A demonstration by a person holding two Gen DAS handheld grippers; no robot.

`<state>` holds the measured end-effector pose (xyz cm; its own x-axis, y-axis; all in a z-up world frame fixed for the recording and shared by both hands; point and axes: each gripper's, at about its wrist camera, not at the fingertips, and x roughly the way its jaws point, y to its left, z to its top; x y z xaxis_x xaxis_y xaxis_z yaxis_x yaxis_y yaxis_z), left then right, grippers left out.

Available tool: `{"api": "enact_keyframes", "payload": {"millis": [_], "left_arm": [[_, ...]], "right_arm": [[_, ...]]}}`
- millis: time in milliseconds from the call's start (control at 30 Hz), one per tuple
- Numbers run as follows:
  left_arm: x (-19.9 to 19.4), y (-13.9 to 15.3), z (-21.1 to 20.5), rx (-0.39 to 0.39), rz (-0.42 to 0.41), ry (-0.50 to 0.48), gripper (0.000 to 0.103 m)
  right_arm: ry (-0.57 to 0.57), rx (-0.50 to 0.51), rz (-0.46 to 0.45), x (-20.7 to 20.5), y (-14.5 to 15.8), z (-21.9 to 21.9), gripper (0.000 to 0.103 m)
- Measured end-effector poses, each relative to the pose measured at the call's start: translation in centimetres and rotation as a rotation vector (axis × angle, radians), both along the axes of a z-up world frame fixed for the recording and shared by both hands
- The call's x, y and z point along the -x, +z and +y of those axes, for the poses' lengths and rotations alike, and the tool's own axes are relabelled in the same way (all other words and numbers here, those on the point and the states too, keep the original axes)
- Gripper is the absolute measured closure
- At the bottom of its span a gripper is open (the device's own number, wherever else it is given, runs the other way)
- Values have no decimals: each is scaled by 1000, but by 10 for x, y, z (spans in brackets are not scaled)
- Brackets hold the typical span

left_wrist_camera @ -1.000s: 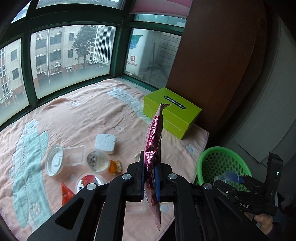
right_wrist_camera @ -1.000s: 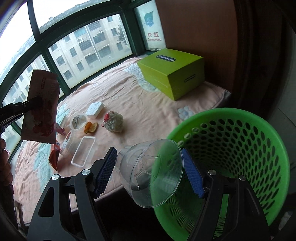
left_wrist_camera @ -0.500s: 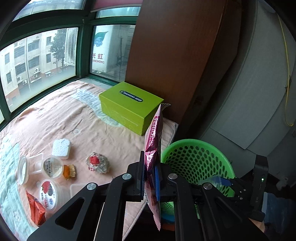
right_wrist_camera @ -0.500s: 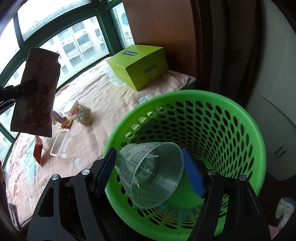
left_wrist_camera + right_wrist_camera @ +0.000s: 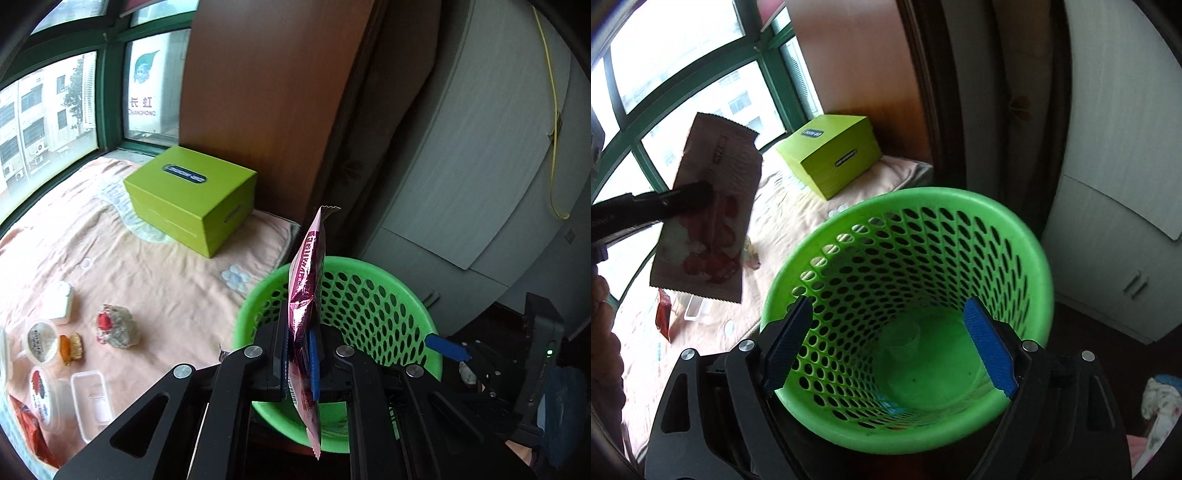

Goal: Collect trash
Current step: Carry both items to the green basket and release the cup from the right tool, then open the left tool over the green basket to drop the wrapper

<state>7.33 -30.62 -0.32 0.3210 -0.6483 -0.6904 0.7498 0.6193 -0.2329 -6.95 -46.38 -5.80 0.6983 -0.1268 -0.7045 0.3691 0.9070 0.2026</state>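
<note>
The left gripper (image 5: 300, 354) is clamped on a snack wrapper (image 5: 306, 295) — a thin, glossy foil packet, magenta with white lettering, its ends cut in a zigzag. From the left wrist view it stands edge-on and upright between the blue pads, its lower end hanging below them, in front of the near rim of the wastebasket (image 5: 406, 295). From the right wrist view the same wrapper (image 5: 709, 214) shows its broad face, brownish-pink with red and white print, held in the air to the left of the basket and above the blanket.

The wastebasket (image 5: 1008, 221) is bright green moulded plastic, round and tapering, its wall pierced with rows of oval holes and its rim smooth and solid. At its bottom lies a clear plastic cup (image 5: 905, 339), faint against the green floor.

The right gripper (image 5: 888, 350) is spread wide with nothing between its ribbed blue pads (image 5: 988, 354), poised over the basket's mouth.

On the peach-coloured blanket (image 5: 147, 266), soft and printed with pale flowers, remain a crumpled paper ball (image 5: 118, 326), a white foam block (image 5: 62, 302), round lidded tubs (image 5: 38, 339), a clear rectangular tray (image 5: 92, 398) and an orange-red wrapper (image 5: 27, 428). A lime-green cardboard box (image 5: 192, 195) sits at the far corner — matte, sharp-edged, against the brown wooden panel (image 5: 266, 92).
</note>
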Motion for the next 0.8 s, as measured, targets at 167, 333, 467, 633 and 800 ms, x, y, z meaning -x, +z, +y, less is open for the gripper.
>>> {"api": "enact_keyframes", "payload": {"millis": [167,333,467,633,800], "left_arm": [[8,-11,-19,-24,23,-32,94],[13,-22,-31,-49,43,-52,87],[14,-30,-33,-50,50,-56,66],[14,-32,-22,-65,39,-14,51],[8,-28,5,-94,-6,70,45]], "right_arm": [[-22,20,-15,11,4,-7,16],[-34,14,-28,18,6,-11,15],[-36,11,-31,20,6,-11,15],[-26,8,-39,18,9,-7,15],[10,12,-50,9,13,4,13]]}}
